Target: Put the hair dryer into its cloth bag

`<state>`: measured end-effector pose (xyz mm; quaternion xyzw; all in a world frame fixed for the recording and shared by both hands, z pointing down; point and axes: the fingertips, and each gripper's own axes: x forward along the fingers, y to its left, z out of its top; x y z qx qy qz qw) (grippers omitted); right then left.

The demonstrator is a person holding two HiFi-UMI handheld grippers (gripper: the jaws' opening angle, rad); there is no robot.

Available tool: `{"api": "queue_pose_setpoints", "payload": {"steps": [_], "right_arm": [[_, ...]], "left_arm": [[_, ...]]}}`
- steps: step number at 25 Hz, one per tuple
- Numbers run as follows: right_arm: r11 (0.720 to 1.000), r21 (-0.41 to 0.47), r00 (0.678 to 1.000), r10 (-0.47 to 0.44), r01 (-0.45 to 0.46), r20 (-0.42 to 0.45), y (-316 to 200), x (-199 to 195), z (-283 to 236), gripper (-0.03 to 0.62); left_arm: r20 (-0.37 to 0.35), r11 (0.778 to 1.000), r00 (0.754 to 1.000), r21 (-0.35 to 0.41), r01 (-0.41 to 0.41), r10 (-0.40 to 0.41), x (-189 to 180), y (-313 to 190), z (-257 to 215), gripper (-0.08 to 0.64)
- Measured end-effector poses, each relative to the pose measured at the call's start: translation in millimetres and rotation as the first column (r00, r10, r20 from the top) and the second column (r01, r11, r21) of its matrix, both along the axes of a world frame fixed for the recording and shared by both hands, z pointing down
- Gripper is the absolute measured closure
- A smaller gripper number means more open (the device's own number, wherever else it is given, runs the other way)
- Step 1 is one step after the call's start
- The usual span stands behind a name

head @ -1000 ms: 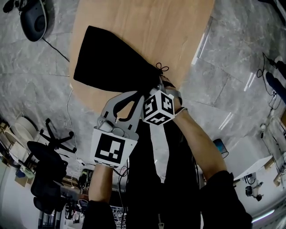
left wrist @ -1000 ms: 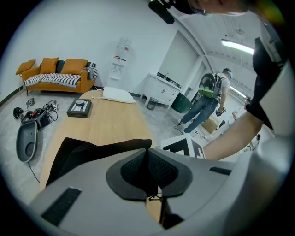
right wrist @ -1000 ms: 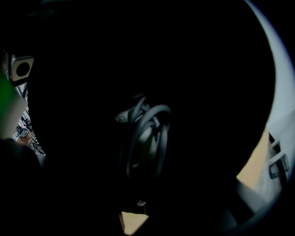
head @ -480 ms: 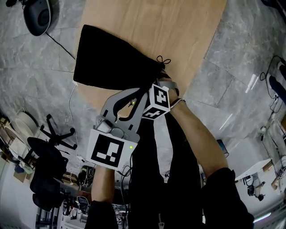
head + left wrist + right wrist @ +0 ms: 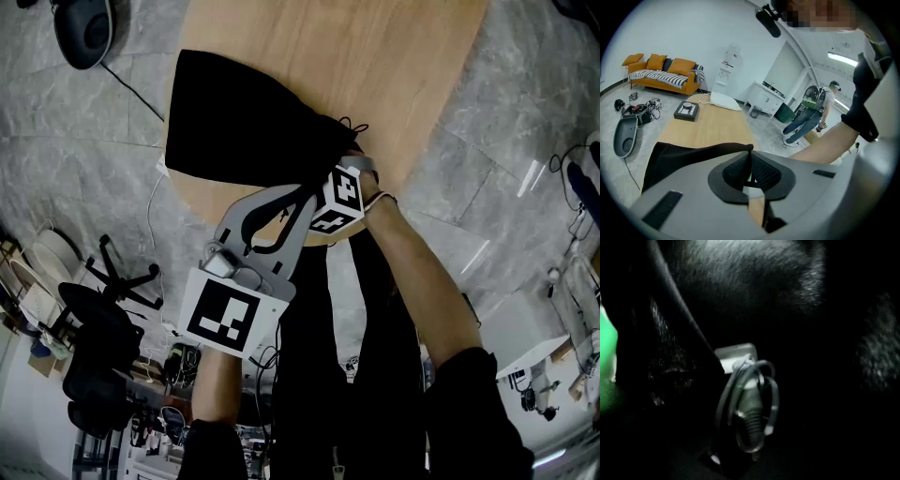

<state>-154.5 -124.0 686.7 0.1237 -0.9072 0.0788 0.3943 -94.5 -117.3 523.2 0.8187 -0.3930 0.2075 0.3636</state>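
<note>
The black cloth bag lay slumped on the wooden bench, its mouth at the near edge. The left hand-held gripper was clamped on the rim fabric. The right hand-held gripper was deep inside, jaws just opening. Ahead in the dark sat the hair dryer's grey coiled cord and ribbed collar, but any contact was too dark to tell.

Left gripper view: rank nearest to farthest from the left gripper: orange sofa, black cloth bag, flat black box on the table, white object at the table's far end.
1. Black cloth bag, edge pinched by the left gripper.
2. Flat black box, on the wooden table, left side.
3. White object, table's far end.
4. Orange sofa, far wall, left.
</note>
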Motion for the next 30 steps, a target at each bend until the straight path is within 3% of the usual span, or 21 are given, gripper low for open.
{"api": "queue_pose_setpoints", "payload": {"steps": [8, 13, 14, 17, 19, 23, 25, 28, 30], "right_arm": [[0.999, 0.036, 1.0, -0.027, 0.027, 0.013, 8, 28, -15, 0.319], [0.998, 0.011, 0.998, 0.069, -0.069, 0.0, 18, 81, -22, 0.319], [0.995, -0.005, 0.995, 0.095, -0.095, -0.009, 22, 95, -22, 0.329], [0.983, -0.029, 0.983, 0.18, -0.181, -0.022, 34, 141, -27, 0.53], [0.97, -0.054, 0.972, 0.234, -0.235, -0.03, 41, 168, -31, 0.566], [0.916, -0.136, 0.926, 0.375, -0.378, -0.049, 49, 208, -36, 0.58], [0.87, -0.182, 0.888, 0.454, -0.458, -0.065, 48, 223, -41, 0.581], [0.804, -0.24, 0.839, 0.533, -0.544, -0.113, 52, 238, -51, 0.581], [0.79, -0.232, 0.822, 0.557, -0.568, -0.117, 44, 241, -62, 0.581]], "left_arm": [[0.026, 0.999, 0.999, -0.01, 0.03, -0.03, 1, -6, 4, 0.534], [0.06, 1.0, 0.998, -0.023, -0.01, 0.011, 8, 1, 18, 0.534], [0.072, 0.999, 0.997, -0.024, -0.02, 0.022, 12, 3, 23, 0.534], [0.132, 0.997, 0.989, -0.051, -0.061, 0.067, 28, 12, 46, 0.534], [0.177, 0.992, 0.979, -0.094, -0.083, 0.099, 40, 21, 70, 0.532], [0.255, 0.981, 0.954, -0.155, -0.121, 0.158, 59, 37, 122, 0.519], [0.256, 0.975, 0.953, -0.189, -0.115, 0.162, 65, 47, 138, 0.437], [0.26, 0.97, 0.953, -0.225, -0.094, 0.153, 65, 63, 140, 0.406], [0.269, 0.973, 0.952, -0.216, -0.085, 0.143, 63, 63, 132, 0.397]]}}
